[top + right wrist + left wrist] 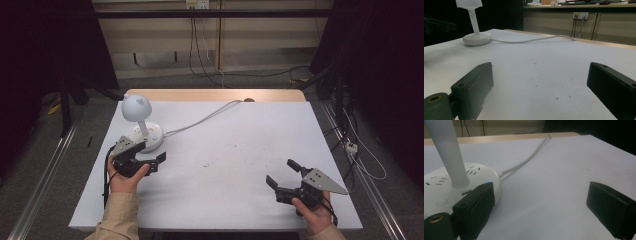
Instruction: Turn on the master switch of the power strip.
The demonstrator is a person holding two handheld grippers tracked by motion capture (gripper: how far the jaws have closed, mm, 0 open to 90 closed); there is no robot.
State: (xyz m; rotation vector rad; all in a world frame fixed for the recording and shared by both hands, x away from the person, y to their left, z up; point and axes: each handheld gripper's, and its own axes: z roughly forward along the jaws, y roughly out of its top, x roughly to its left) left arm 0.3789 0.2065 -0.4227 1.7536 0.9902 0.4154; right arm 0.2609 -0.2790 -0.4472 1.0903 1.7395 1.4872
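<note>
A white desk lamp with a round base that carries socket holes stands at the table's left. Its base and stem fill the left of the left gripper view, with a small blue light at the base's edge. My left gripper is open, one jaw right against the front of the base, nothing held. My right gripper is open over bare table at the front right. From there the lamp stands far off to the left.
The lamp's white cable runs from the base toward the table's far edge. The white tabletop has small dark specks. A power strip and cables lie on the floor to the right.
</note>
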